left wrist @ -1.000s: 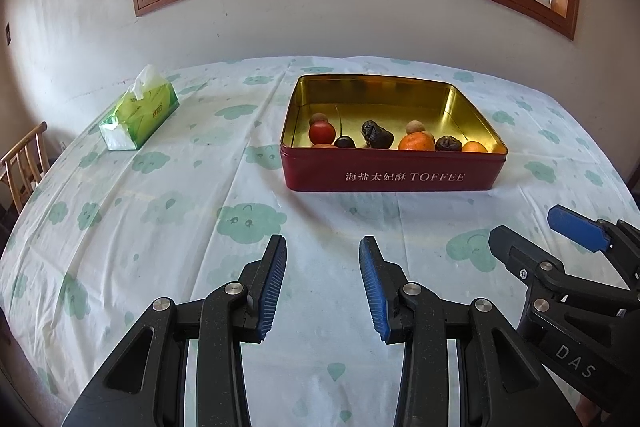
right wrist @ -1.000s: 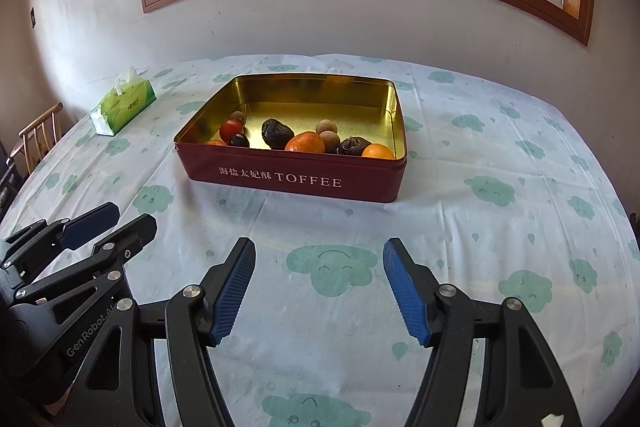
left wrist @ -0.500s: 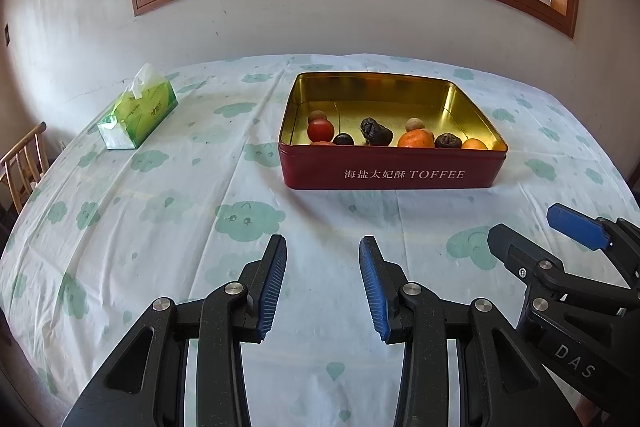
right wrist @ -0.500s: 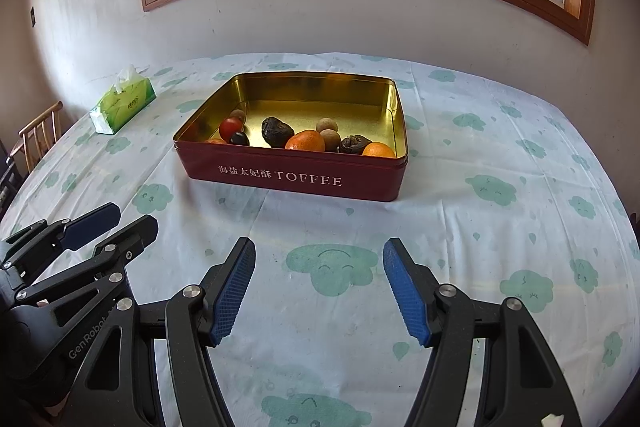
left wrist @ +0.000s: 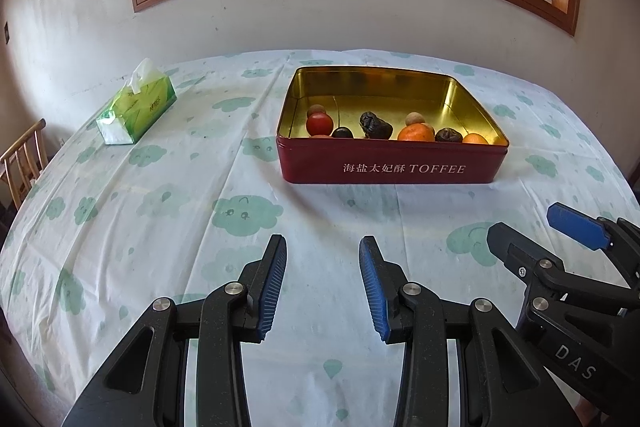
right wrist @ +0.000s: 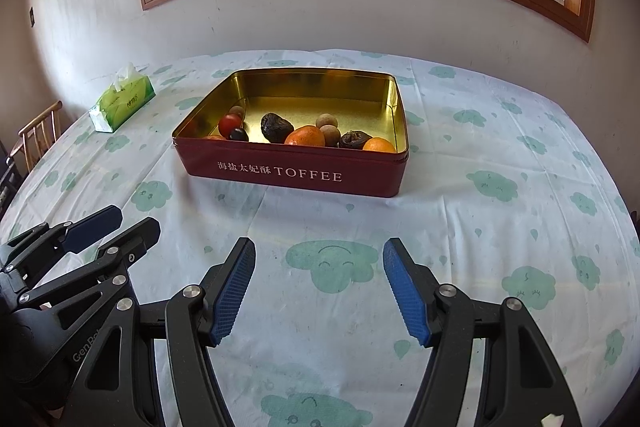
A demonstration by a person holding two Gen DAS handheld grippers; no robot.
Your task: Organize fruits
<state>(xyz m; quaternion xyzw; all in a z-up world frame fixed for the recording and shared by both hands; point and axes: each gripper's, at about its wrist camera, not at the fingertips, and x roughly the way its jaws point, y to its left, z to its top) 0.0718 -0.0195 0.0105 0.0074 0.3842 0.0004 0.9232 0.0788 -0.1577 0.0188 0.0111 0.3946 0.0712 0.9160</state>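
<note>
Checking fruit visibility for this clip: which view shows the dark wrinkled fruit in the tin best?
The right wrist view: the dark wrinkled fruit sits clear above the tin's front wall, nearly whole. In the left wrist view the same fruit looks smaller, and the wall cuts off its lower part.

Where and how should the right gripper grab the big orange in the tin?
Grip the orange across its widest middle, coming from above with the right gripper. It sits low behind the tin's near wall, with a dark wrinkled fruit and a small brown fruit close on each side, so a level approach looks blocked.
</note>
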